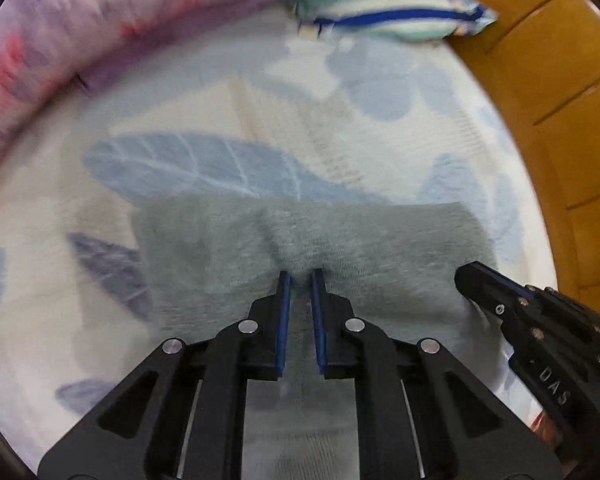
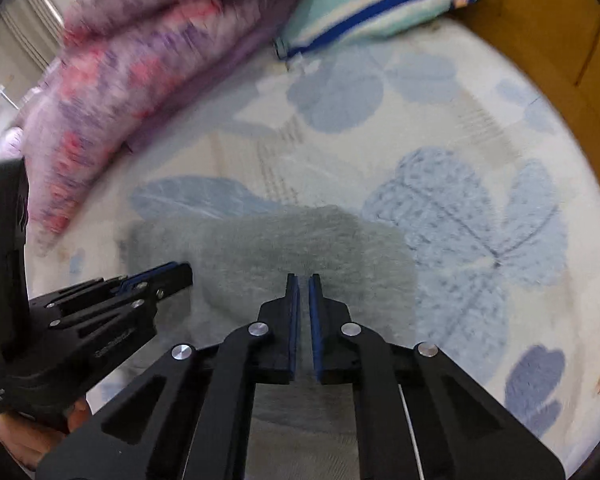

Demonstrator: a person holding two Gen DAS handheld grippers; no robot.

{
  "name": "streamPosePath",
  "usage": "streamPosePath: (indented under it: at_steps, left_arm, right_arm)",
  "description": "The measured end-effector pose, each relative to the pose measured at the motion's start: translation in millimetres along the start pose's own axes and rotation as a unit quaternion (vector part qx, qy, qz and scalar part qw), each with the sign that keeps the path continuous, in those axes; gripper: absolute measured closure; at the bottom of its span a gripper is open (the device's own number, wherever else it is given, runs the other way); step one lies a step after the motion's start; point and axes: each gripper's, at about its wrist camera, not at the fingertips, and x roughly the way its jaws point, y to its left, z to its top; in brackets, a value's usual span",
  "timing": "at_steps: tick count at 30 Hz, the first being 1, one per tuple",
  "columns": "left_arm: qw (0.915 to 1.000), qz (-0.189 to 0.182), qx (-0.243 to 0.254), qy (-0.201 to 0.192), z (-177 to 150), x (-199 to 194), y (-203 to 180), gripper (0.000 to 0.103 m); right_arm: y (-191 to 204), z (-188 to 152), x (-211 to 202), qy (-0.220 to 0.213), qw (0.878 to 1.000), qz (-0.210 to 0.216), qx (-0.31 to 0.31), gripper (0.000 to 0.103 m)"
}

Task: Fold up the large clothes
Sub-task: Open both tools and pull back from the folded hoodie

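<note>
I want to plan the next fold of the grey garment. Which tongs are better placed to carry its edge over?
Probably the left tongs: they pinch a raised ridge mid-width on the grey garment. The right tongs, shut too, sit nearer its one end, beside the flowered sheet.

The right gripper [image 2: 304, 280] pinches the grey garment [image 2: 284, 248] with jaws nearly closed. Left of the garment sits the left gripper [image 2: 176, 270]; a purple quilt [image 2: 140, 64] lies beyond.

Grey garment [image 1: 312, 240] is soft, fuzzy matt knit cloth on a bed sheet [image 1: 260, 120] of matt printed fabric. Left gripper [image 1: 300, 276] is matt black plastic with shiny metal pins; headboard [image 1: 560, 80] looks like glossy wood.
</note>
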Motion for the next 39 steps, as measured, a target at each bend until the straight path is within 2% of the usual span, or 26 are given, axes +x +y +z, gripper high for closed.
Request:
streamPosePath:
  at_steps: [3,6,7,10,12,14,16,17,21,24,26,27,28,30,32,39]
  left_arm:
    - [0.9986,-0.033,-0.036,0.019,9.4,7.2,11.3,0.093]
    - [0.9979,-0.009,-0.009,0.063,-1.6,-15.6,6.2,0.092]
    - [0.9973,0.006,-0.002,0.074,-15.5,-24.3,4.5,0.093]
    - [0.9934,0.011,-0.008,0.113,-64.8,-26.8,7.9,0.093]
    - [0.9952,0.013,-0.015,0.096,-88.7,-19.7,12.3,0.093]
    - [0.9967,0.022,-0.018,0.077,-94.4,-9.6,14.1,0.092]
    - [0.9976,0.032,-0.002,0.061,-89.2,-8.7,10.2,0.091]
    - [0.9975,0.035,0.009,0.060,-87.8,-8.7,8.4,0.091]
    - [0.9956,0.049,0.031,0.073,-89.3,-17.4,2.5,0.090]
    - [0.9935,0.075,0.039,0.076,-90.2,-30.5,-7.7,0.084]
    - [0.9924,0.088,0.048,0.071,-92.8,-43.1,-14.3,0.069]
    - [0.9918,0.097,0.054,0.064,-92.5,-48.3,-16.1,0.060]
    - [0.9910,0.106,0.060,0.056,-94.2,-54.2,-18.5,0.058]
    - [0.9892,0.120,0.067,0.050,-98.1,-66.9,-21.5,0.057]
    - [0.9900,0.117,0.058,0.052,-101.9,-80.4,-22.6,0.057]
    - [0.9896,0.130,0.042,0.044,-112.9,-137.3,-17.0,0.057]
  right_arm:
    - [-12.6,10.6,17.4,0.008,0.999,0.020,0.043,0.101]
    - [-17.1,10.9,8.2,0.044,0.996,0.035,0.065,0.100]
    - [-17.0,2.3,-3.7,0.067,0.995,0.034,0.071,0.100]
    - [-12.0,-27.3,-24.8,0.110,0.990,0.034,0.080,0.100]
    - [-7.3,-56.6,-16.8,0.148,0.986,0.026,0.076,0.100]
    - [-7.4,-77.7,8.2,0.161,0.984,0.012,0.071,0.103]
    - [-14.8,-85.4,20.9,0.126,0.987,0.016,0.098,0.103]
    - [-14.8,-84.2,17.8,0.124,0.985,0.012,0.115,0.103]
    - [1.5,-83.3,6.6,0.120,0.989,-0.019,0.086,0.102]
    - [4.8,-82.3,-14.6,0.119,0.988,-0.004,0.101,0.092]
    - [1.9,-84.7,-24.6,0.126,0.984,0.022,0.127,0.056]
    - [0.7,-85.9,-30.1,0.127,0.982,0.029,0.139,0.051]
    - [1.4,-88.0,-39.9,0.119,0.982,0.023,0.145,0.047]
    - [7.0,-90.8,-56.7,0.108,0.985,0.002,0.136,0.041]
    - [8.2,-95.9,-73.0,0.101,0.985,-0.004,0.140,0.034]
    - [28.2,-119.8,-139.0,0.071,0.988,-0.040,0.131,0.031]
